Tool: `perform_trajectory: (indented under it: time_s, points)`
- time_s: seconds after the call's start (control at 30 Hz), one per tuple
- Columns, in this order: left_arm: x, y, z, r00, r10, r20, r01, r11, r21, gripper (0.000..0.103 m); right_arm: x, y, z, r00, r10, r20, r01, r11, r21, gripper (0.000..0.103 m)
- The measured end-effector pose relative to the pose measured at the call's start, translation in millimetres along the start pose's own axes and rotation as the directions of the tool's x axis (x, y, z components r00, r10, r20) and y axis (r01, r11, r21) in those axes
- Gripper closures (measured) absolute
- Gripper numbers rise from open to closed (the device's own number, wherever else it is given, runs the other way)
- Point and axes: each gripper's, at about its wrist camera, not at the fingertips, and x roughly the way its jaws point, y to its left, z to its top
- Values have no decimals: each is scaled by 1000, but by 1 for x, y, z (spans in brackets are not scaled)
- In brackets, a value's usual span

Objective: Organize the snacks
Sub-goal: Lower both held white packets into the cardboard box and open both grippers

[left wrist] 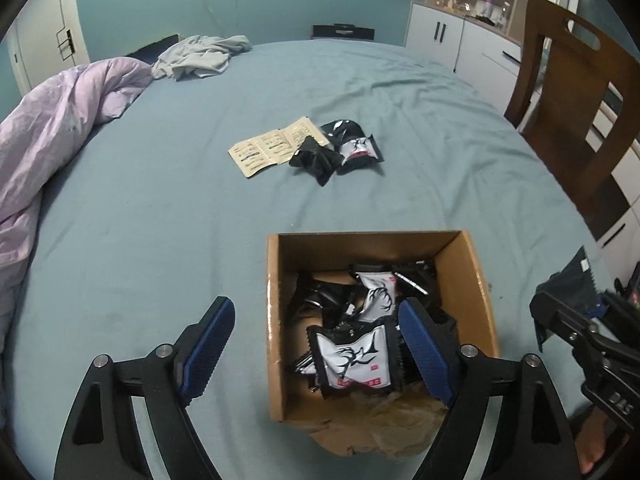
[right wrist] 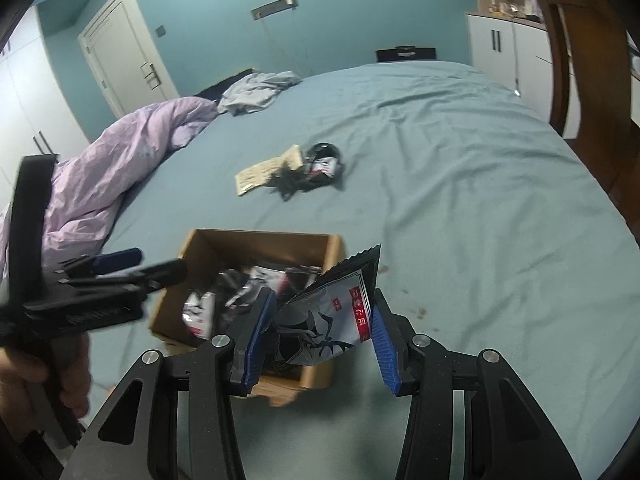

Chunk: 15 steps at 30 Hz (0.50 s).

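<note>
An open cardboard box (left wrist: pixel 476 280) sits on the blue bed and holds several black-and-white snack packets (left wrist: pixel 352 360). My left gripper (left wrist: pixel 316 348) is open and empty, hovering over the box's left wall. A few more packets (left wrist: pixel 352 148) lie farther up the bed. In the right wrist view my right gripper (right wrist: pixel 320 336) has a snack packet (right wrist: pixel 332 312) between its fingers, over the right edge of the box (right wrist: pixel 256 244). The jaws stand wide, and the packet touches both pads. The left gripper (right wrist: pixel 132 264) shows at left.
A beige paper sheet (left wrist: pixel 272 146) lies beside the loose packets. A lilac duvet (left wrist: pixel 52 136) is bunched at the left, grey clothing (left wrist: pixel 200 56) at the far end. A wooden chair (left wrist: pixel 576 92) and white cabinets (left wrist: pixel 452 36) stand at the right.
</note>
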Motion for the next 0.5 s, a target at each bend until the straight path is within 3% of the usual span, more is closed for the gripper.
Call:
perform_trajectory:
  time_s: [0.3,0.5]
  points:
    - [-3,12,0,998,66,21,-65,998,-21,18,34,26,10,993,-10,-121,7,1000,-18,58]
    - [-2,11,1,996,78,33,-77,997,-17,18,36,25,22,993,28,-117,-28,1000,-2,54]
